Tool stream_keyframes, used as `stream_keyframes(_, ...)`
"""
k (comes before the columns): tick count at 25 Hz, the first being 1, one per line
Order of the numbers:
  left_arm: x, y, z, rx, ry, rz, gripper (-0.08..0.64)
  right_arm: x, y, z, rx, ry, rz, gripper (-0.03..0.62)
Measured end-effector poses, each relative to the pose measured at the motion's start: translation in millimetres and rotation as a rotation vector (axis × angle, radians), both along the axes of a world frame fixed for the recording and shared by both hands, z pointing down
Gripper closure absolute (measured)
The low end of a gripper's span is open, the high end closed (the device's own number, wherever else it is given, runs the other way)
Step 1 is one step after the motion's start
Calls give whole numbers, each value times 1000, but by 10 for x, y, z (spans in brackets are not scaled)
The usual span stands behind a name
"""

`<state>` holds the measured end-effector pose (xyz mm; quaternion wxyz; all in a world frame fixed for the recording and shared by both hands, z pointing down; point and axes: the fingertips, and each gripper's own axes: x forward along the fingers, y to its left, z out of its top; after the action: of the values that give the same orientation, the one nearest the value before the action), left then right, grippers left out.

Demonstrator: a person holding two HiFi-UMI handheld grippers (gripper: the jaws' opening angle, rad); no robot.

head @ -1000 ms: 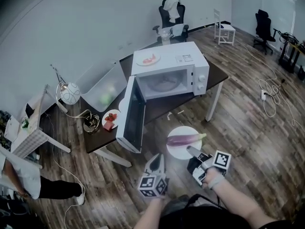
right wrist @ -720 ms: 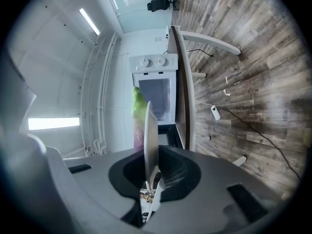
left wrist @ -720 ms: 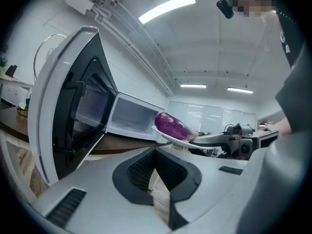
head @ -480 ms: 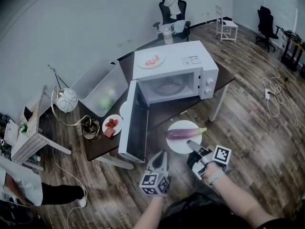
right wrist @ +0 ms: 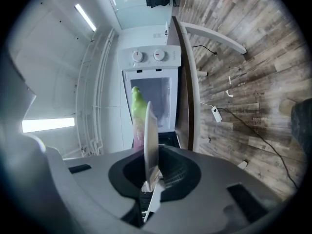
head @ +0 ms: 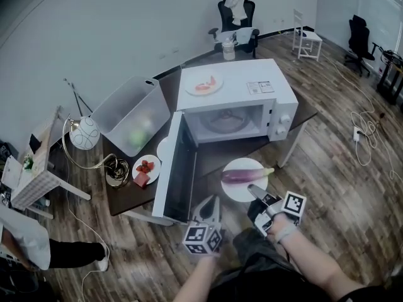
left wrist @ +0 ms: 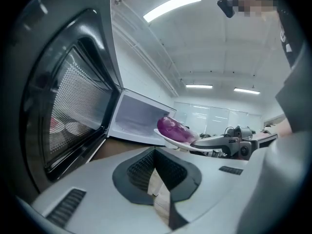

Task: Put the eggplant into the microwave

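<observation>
A purple eggplant (head: 242, 175) with a green stem lies on a white plate (head: 233, 191). My right gripper (head: 253, 189) is shut on the plate's near rim and holds it level in front of the table. In the right gripper view the plate (right wrist: 150, 135) stands edge-on between the jaws, with the eggplant (right wrist: 137, 106) beside it. The white microwave (head: 242, 80) stands on the dark table, its door (head: 173, 168) swung open to the left and its cavity (head: 223, 121) showing. My left gripper (head: 210, 204) is shut and empty, left of the plate by the door. From it I see the eggplant (left wrist: 173, 129).
A plate of pink food (head: 203, 83) rests on the microwave's top. On the table's left are a clear bin (head: 132, 115), a small plate of strawberries (head: 145, 167) and a lamp (head: 85, 134). A cable (head: 362, 137) runs over the wood floor at right. An office chair (head: 236, 11) stands behind.
Both grippers and the plate with the eggplant have come closer to the table and the open microwave. The grip on the plate is unchanged.
</observation>
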<state>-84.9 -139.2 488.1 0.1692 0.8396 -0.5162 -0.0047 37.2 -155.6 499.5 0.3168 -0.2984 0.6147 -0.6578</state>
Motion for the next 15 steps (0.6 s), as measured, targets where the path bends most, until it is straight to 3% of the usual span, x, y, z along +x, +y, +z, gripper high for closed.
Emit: stream_keyframes(15, 52, -882, -86, 26, 36, -42, 557, -52, -943, 107, -6, -10, -48, 569)
